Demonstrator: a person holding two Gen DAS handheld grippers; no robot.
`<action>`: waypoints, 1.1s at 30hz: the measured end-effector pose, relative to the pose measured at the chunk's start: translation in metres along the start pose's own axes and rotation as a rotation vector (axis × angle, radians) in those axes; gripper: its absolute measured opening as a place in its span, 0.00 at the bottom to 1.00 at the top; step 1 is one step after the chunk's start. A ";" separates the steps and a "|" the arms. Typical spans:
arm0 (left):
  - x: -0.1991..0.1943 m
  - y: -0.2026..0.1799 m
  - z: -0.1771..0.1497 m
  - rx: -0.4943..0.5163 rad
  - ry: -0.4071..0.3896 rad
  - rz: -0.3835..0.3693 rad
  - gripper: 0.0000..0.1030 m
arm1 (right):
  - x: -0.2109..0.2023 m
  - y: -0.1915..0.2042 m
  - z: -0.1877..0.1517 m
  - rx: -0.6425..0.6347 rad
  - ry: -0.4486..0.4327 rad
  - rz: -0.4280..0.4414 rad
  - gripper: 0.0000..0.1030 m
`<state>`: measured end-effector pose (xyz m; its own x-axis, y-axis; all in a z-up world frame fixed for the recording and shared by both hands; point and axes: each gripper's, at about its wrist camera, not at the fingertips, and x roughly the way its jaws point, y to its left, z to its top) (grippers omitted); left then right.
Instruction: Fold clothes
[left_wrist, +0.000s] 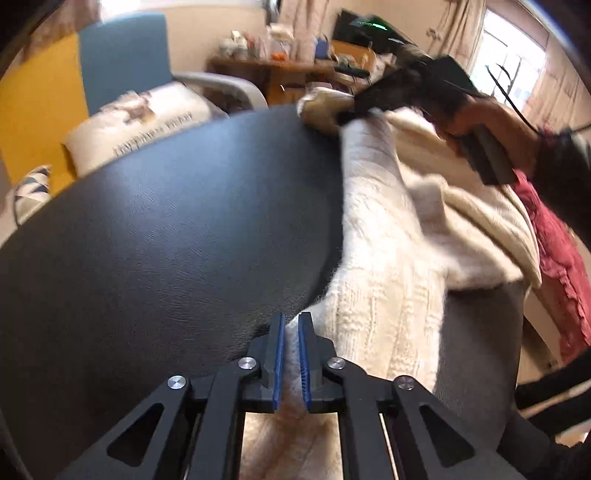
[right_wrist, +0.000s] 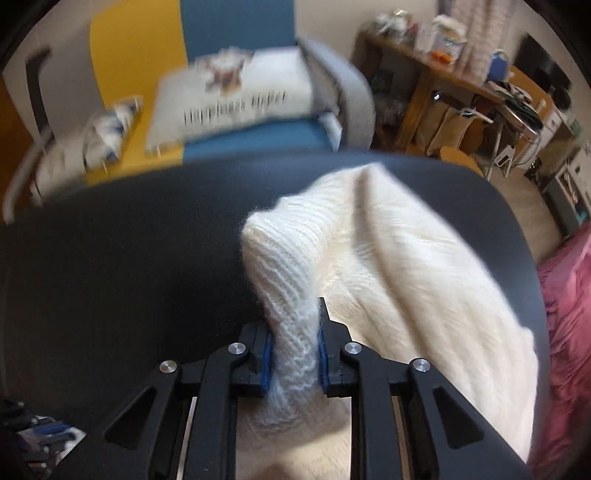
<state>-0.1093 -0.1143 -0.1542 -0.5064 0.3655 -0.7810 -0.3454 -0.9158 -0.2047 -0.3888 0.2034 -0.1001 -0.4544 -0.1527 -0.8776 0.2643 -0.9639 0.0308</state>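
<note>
A cream knitted sweater (left_wrist: 384, 258) lies on the right part of a black table (left_wrist: 166, 240). My left gripper (left_wrist: 291, 325) is shut on a near edge of the sweater. My right gripper shows in the left wrist view (left_wrist: 354, 114) at the far side of the table, shut on another part of the sweater. In the right wrist view the right gripper (right_wrist: 293, 325) clamps a ribbed fold of the sweater (right_wrist: 369, 258), which drapes forward onto the black table (right_wrist: 129, 258).
A blue and yellow armchair (right_wrist: 236, 74) with a printed cushion (right_wrist: 236, 99) stands beyond the table. A cluttered wooden desk (right_wrist: 443, 85) is at the back right. A pink-red cloth (right_wrist: 569, 314) lies at the right.
</note>
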 end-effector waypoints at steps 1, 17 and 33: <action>-0.003 -0.002 -0.001 0.004 -0.018 0.006 0.07 | -0.017 -0.007 -0.006 0.026 -0.056 0.035 0.19; 0.023 0.002 0.074 -0.237 0.048 -0.296 0.22 | -0.066 -0.114 -0.177 0.422 -0.329 0.261 0.19; 0.099 -0.029 0.113 -0.090 0.281 -0.466 0.22 | -0.051 -0.118 -0.199 0.424 -0.296 0.274 0.19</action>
<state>-0.2391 -0.0327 -0.1588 -0.0815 0.6882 -0.7209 -0.4075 -0.6831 -0.6061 -0.2277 0.3683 -0.1545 -0.6519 -0.4039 -0.6418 0.0694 -0.8746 0.4799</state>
